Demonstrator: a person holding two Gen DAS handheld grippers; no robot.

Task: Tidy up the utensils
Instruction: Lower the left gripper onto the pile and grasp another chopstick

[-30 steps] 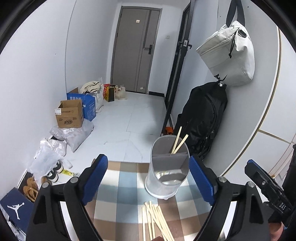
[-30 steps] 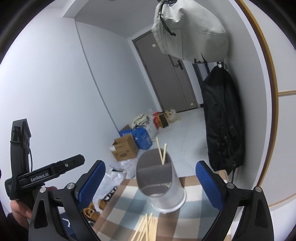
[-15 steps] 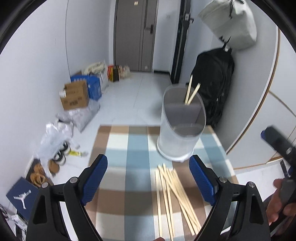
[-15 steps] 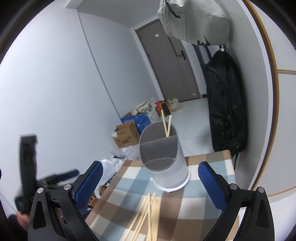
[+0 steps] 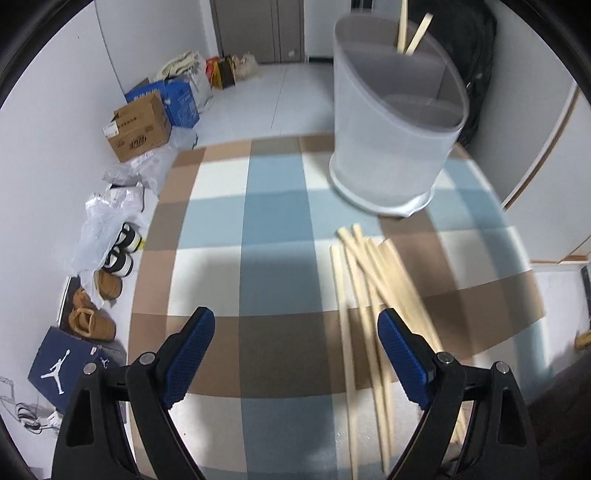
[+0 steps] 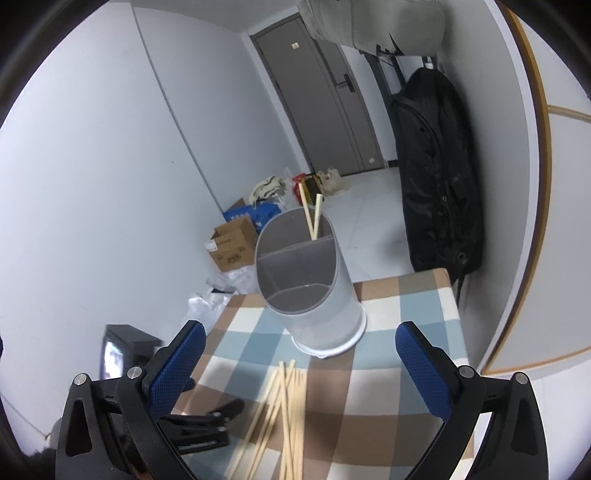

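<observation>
Several wooden chopsticks (image 5: 369, 295) (image 6: 284, 406) lie loose on a checked cloth (image 5: 273, 229) (image 6: 406, 306). Behind them stands a translucent grey utensil holder (image 5: 391, 140) (image 6: 314, 295) with a divider; two chopsticks (image 5: 410, 27) (image 6: 312, 214) stick out of its far compartment. My left gripper (image 5: 295, 343) is open, tilted down over the cloth just left of the loose chopsticks, with nothing between its fingers. My right gripper (image 6: 299, 358) is open too, held above the chopsticks and facing the holder. The left gripper's black body (image 6: 199, 421) shows low in the right wrist view.
On the floor to the left are a cardboard box (image 5: 138, 127), plastic bags, shoes (image 5: 99, 306) and a dark blue shoe box (image 5: 62, 365). A black bag (image 6: 436, 177) hangs on the right wall by the table's far corner. The cloth's edge runs close on the right (image 5: 532, 280).
The left gripper has dropped and tipped downward, so the cloth and loose chopsticks now fill its view. The right gripper sank a little and tilted toward the holder. Both stayed open.
</observation>
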